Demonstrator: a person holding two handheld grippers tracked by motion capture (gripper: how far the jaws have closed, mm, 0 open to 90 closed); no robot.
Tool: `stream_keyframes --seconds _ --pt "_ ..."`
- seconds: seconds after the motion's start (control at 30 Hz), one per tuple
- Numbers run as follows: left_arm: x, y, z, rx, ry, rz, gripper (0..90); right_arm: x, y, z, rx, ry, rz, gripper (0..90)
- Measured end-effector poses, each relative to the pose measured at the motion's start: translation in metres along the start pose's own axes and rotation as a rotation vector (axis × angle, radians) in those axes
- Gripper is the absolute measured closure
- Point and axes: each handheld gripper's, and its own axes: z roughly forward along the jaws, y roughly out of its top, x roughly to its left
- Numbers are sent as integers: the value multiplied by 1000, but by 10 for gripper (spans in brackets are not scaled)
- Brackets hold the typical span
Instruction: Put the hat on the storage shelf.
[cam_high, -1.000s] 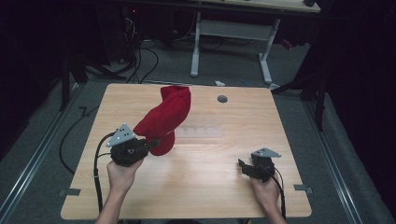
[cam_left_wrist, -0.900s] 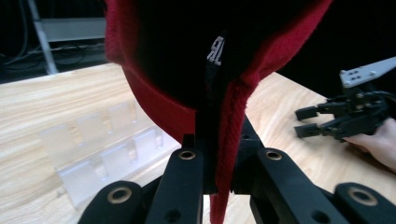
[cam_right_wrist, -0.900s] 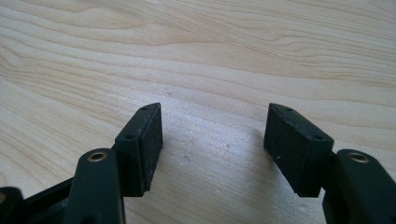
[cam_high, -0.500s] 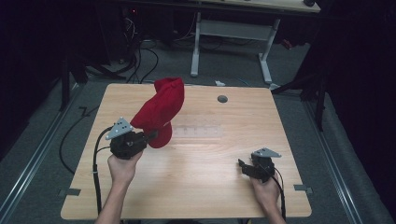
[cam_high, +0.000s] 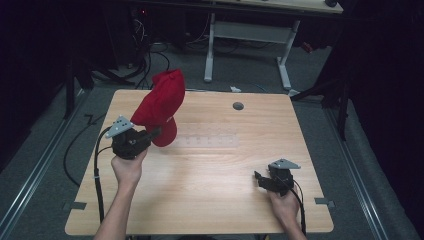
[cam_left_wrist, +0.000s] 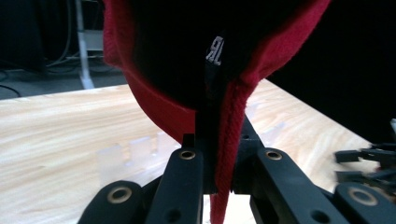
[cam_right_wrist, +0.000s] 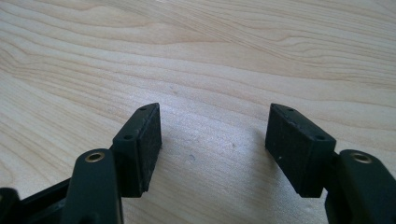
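Left gripper (cam_high: 156, 133) clamped on edge of red cap (cam_high: 162, 102), cap lifted above left part of wooden table (cam_high: 210, 200), right gripper (cam_right_wrist: 212, 149) resting low near right edge, jaws apart, holding nothing

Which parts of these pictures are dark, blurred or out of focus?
High view: surroundings nearly black, table evenly lit. Left gripper view: the red cap is close, its inside black. Right gripper view: wood grain sharp near the jaws, softer at the top.
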Motion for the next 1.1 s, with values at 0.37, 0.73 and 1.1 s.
stream_keyframes --seconds 0.37,0.73,1.1 --pt "17 -6 16 -9 72 81 848 0 0 0 1 0 3 364" --pt "29 -14 25 -7 114 109 848 0 0 0 0 0 3 364" --pt "37 -28 30 -14 136 103 848 1 0 0 0 -1 4 364"
